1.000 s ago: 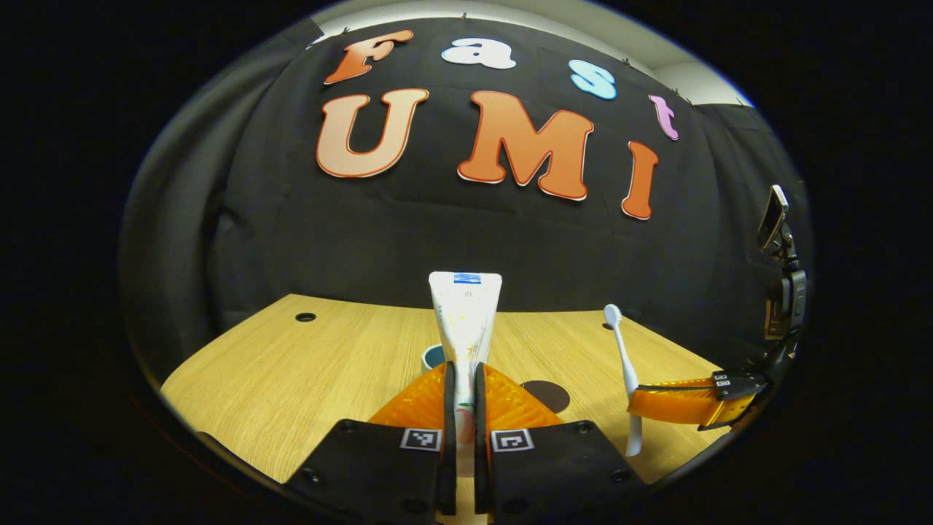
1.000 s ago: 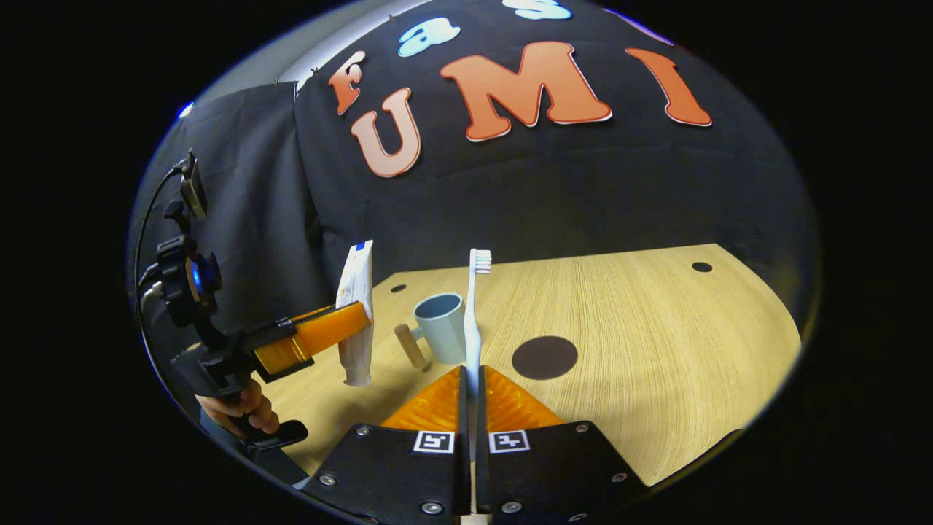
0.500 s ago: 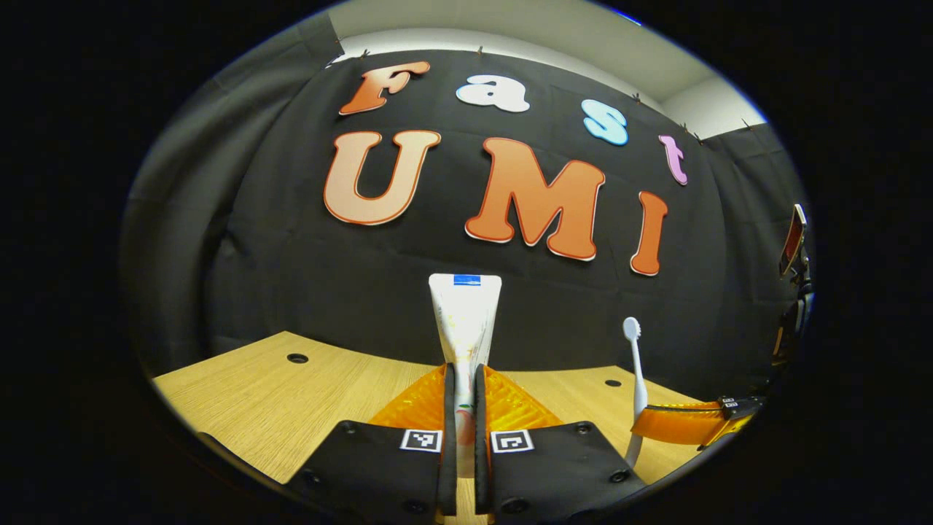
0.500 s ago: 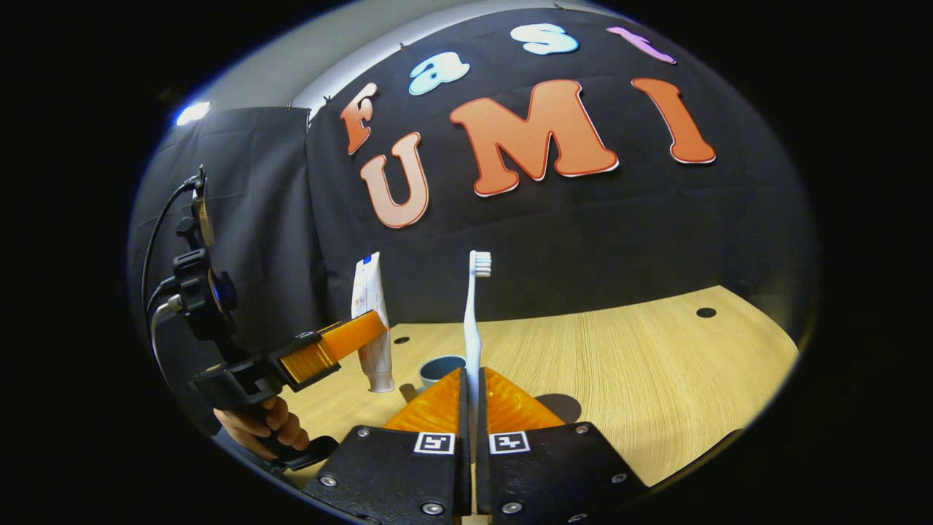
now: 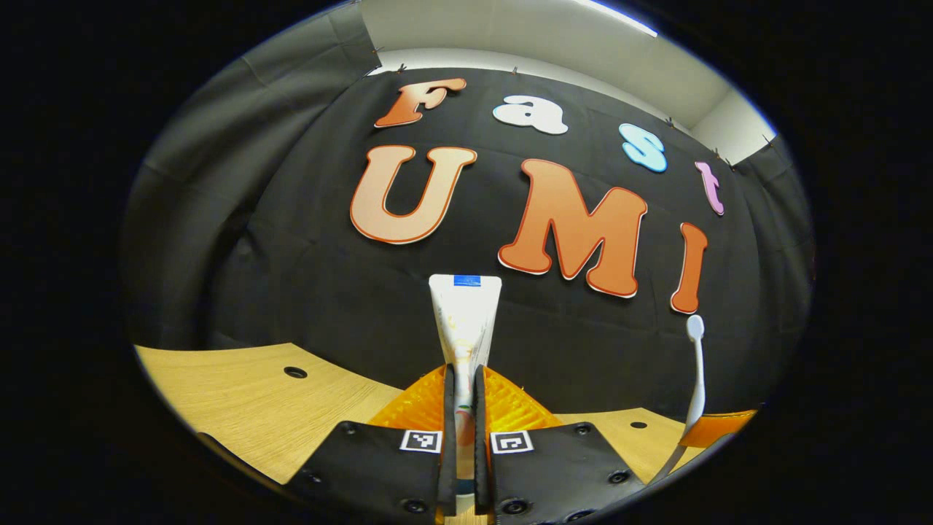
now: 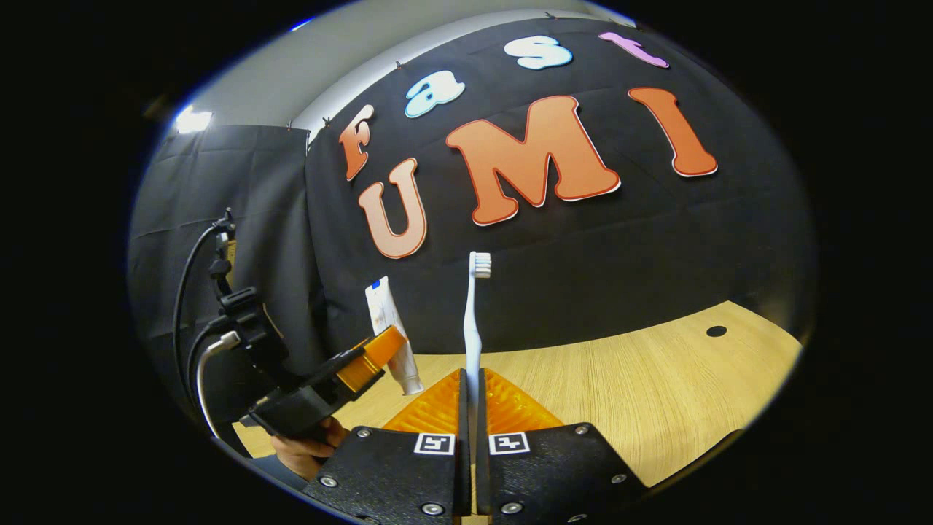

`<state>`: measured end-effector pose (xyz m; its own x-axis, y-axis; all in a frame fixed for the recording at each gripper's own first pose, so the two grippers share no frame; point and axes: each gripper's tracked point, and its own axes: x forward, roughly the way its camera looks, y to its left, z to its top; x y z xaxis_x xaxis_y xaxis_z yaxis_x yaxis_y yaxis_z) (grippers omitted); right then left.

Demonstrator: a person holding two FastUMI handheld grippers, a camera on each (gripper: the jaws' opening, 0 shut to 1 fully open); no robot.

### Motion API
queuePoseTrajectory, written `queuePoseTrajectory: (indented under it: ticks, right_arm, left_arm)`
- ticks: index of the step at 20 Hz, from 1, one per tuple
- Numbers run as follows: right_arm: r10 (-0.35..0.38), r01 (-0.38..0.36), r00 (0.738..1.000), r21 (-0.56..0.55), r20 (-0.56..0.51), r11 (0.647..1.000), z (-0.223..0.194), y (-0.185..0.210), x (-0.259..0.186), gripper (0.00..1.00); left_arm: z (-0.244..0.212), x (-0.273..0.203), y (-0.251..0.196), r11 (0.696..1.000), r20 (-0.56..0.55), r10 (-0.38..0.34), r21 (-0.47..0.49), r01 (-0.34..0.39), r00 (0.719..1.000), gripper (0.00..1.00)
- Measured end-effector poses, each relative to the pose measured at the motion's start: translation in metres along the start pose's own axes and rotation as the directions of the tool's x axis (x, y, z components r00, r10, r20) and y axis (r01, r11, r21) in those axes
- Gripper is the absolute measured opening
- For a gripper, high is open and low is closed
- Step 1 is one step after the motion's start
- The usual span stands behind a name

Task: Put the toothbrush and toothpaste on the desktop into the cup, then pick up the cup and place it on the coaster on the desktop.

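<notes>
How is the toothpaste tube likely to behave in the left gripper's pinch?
The toothpaste tube probably dents: the left gripper squeezes its narrow part. Held there it stands upright, so it seems light. Its smooth, tapered body might slip.

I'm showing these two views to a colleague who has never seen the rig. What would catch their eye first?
Probably the white toothpaste tube standing upright dead centre in the left gripper view, pinched between the left gripper and its orange fingers. Next, the white toothbrush, bristles up, clamped in the right gripper at the middle of the right gripper view. Both hang above the wooden desktop.
</notes>
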<state>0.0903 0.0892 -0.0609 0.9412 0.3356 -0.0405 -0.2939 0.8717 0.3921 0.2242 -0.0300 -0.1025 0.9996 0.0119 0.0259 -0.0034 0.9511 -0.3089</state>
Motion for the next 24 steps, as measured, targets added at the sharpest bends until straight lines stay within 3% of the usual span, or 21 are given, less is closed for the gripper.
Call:
queuePoseTrajectory:
  ticks: [11, 16, 24]
  right_arm:
    - [0.006, -0.006, 1.0, -0.021, 0.022, 1.0, 0.002, -0.007, 0.012, 0.03]
    - [0.005, -0.005, 0.999, -0.002, 0.037, 1.0, 0.005, -0.011, 0.017, 0.03]
    - [-0.016, 0.015, 0.999, 0.01, 0.047, 1.0, 0.009, -0.018, 0.02, 0.03]
  left_arm:
    - [-0.054, 0.02, 0.028, 0.99, -0.066, 0.138, -0.035, -0.14, 0.988, 0.11]
    - [-0.071, 0.021, 0.032, 0.988, -0.1, 0.148, -0.026, -0.151, 0.984, 0.1]
    - [-0.09, 0.013, 0.025, 0.992, -0.144, 0.126, -0.011, -0.129, 0.982, 0.17]
